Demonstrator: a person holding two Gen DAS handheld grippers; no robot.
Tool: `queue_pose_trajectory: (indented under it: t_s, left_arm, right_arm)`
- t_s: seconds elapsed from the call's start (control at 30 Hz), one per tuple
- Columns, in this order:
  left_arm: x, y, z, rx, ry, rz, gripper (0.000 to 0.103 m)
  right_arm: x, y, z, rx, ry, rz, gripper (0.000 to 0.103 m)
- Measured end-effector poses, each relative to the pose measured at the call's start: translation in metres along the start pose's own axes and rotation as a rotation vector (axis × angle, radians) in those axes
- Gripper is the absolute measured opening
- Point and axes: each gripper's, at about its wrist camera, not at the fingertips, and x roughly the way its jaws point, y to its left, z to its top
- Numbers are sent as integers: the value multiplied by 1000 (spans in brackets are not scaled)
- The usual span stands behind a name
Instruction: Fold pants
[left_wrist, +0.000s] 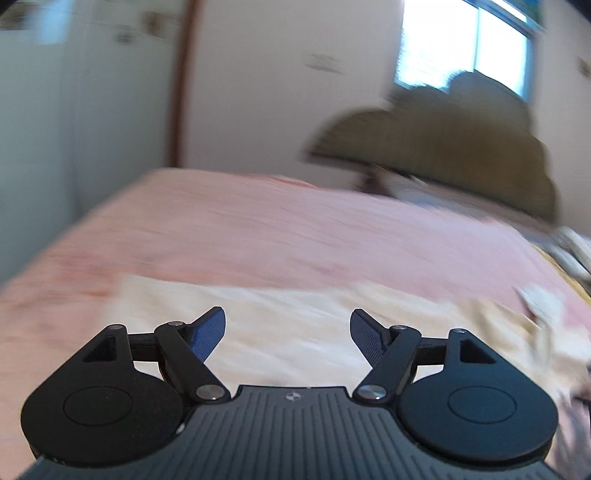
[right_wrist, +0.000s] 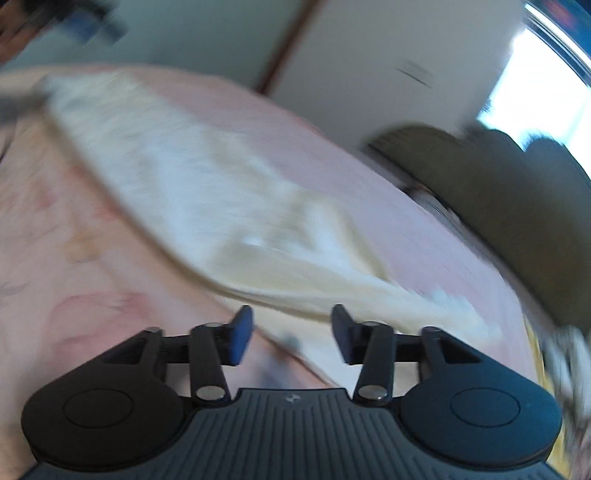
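Cream-coloured pants (left_wrist: 295, 325) lie spread on a pink bedspread (left_wrist: 240, 229). In the right wrist view the pants (right_wrist: 192, 192) run as a long band from the upper left down to the lower right. My left gripper (left_wrist: 288, 325) is open and empty, just above the pants. My right gripper (right_wrist: 293, 325) is open and empty, over the near edge of the pants. Both views are blurred by motion.
A dark olive headboard (left_wrist: 443, 147) stands at the bed's far right, also in the right wrist view (right_wrist: 498, 192). A bright window (left_wrist: 461, 44) is behind it. White wardrobe doors (left_wrist: 92, 92) stand beyond the bed. Some patterned cloth (left_wrist: 572, 251) lies at the right edge.
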Motion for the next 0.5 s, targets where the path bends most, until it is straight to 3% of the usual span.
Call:
queue_pose_trajectory:
  t_s: [0.13, 0.2, 0.27, 0.47, 0.5]
  left_arm:
    - [40, -76, -18, 125, 111, -229, 77]
    - [54, -111, -28, 203, 137, -292, 77]
    - [64, -139, -37, 273, 143, -314, 77]
    - [81, -175, -59, 382, 108, -354, 77]
    - [86, -182, -63, 387, 111, -358, 77]
  right_arm:
    - [-7, -93, -35, 434, -11, -82, 52]
    - [-4, -136, -51, 618, -21, -122, 52]
    - [7, -172, -61, 722, 2, -128, 52]
    - [94, -208, -62, 578, 283, -84, 52]
    - [109, -209, -64, 541, 331, -106, 57]
